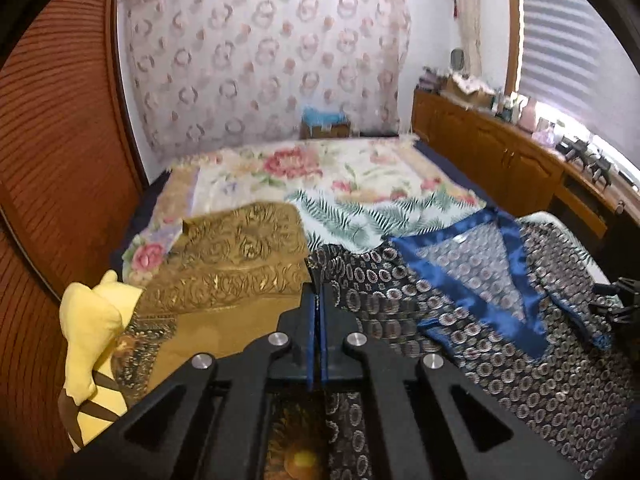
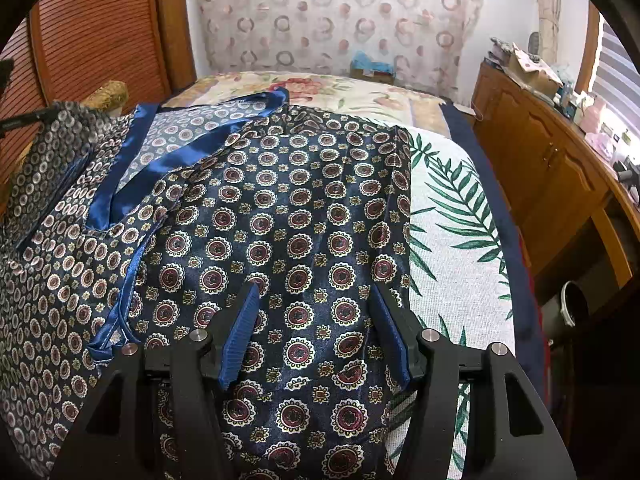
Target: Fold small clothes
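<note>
Both tools are showing as matte black plastic frames. The left gripper (image 1: 318,300) is carrying two narrow fingers lined with ribbed blue pads (image 1: 311,344), and behind them angled black linkage arms are spreading outward, each pivot capped by a round silver screw head (image 1: 279,338); four of these are showing. Long slotted cut-outs are running through the outer arms. The right gripper (image 2: 316,312) is built the same way: ribbed blue pads (image 2: 240,332) on black fingers, four silver pivot screws (image 2: 198,335), and hollow slots in its broad black side arms.
</note>
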Available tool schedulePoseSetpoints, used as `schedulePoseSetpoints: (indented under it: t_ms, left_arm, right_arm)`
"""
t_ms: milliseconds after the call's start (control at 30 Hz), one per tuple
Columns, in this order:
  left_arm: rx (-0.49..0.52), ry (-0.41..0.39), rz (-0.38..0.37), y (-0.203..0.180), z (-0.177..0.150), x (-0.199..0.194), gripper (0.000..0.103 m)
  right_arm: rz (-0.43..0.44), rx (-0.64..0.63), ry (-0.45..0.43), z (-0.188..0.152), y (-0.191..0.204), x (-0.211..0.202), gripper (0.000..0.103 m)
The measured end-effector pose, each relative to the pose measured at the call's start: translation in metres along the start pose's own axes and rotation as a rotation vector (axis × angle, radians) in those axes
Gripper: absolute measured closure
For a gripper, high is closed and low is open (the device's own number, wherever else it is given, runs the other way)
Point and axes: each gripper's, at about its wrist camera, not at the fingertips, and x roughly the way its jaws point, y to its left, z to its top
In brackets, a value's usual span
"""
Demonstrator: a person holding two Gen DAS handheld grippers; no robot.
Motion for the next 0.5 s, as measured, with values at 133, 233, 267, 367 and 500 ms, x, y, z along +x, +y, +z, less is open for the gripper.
schedulePoseSetpoints:
  t_ms: [133, 233, 267, 367, 500]
  left_arm:
    - [0.015, -0.029, -0.036, -0.010, -0.004, -0.016, 0.103]
    - [0.036, -0.045, -0.046, -0.019, -0.013, -0.025, 0.103]
    - [0.041, -0.049, -0.055, -0.021, -0.016, -0.027, 0.103]
    - [0.052, -0.060, -0.071, -0.029, -0.023, -0.035, 0.103]
    - [0.064, -0.073, -0.076, -0.036, -0.027, -0.041, 0.103]
  right_arm:
    - [-0.001, 0.000, 0.000, 0.000, 0.000, 0.000, 0.045]
    - [0.000, 0.001, 0.000, 0.000, 0.001, 0.000, 0.044]
    - [0.004, 0.003, -0.001, 0.000, 0.000, 0.000, 0.044]
    - [0.030, 0.025, -0.008, 0.000, -0.005, -0.003, 0.045]
    - [0.031, 0.060, -0.039, 0.010, -0.018, -0.009, 0.045]
